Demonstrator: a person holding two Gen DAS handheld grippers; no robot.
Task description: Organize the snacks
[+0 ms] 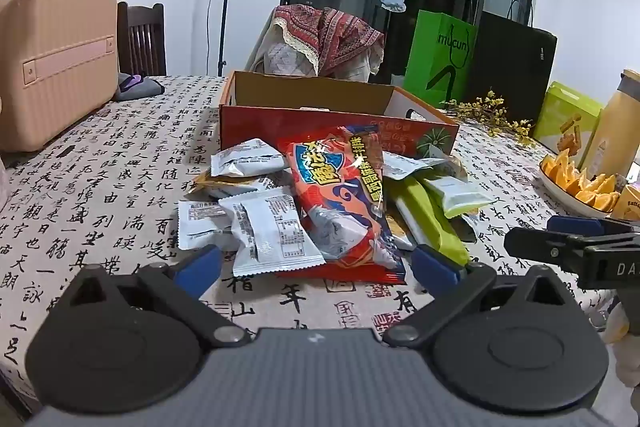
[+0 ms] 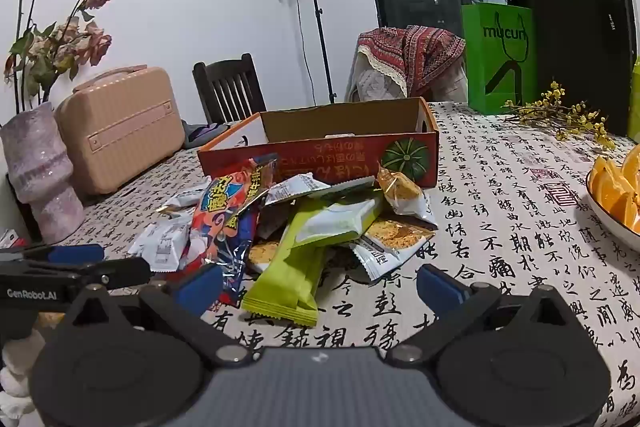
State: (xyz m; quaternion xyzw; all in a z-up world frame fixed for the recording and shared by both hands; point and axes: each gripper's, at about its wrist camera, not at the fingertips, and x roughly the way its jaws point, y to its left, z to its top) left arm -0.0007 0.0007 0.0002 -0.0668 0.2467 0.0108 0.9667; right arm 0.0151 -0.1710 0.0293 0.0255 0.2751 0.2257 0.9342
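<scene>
A heap of snack packets lies on the calligraphy tablecloth in front of an open red cardboard box (image 1: 332, 131) (image 2: 320, 157). On top is a big red and blue bag (image 1: 344, 203) (image 2: 228, 215), with white packets (image 1: 272, 235) to its left and green packets (image 1: 436, 223) (image 2: 292, 267) to its right. My left gripper (image 1: 316, 267) is open just short of the heap, nothing between its blue pads. My right gripper (image 2: 318, 289) is open too, near the green packet's end. Each gripper shows at the edge of the other's view.
A pink case (image 1: 56, 67) (image 2: 120, 131) and a vase of dried flowers (image 2: 40, 171) stand at the left. A plate of orange slices (image 1: 576, 183) (image 2: 616, 195), a yellow bottle (image 1: 616, 127), green bags (image 2: 500, 55) and yellow sprigs (image 2: 560, 115) are at the right. Chairs stand behind the table.
</scene>
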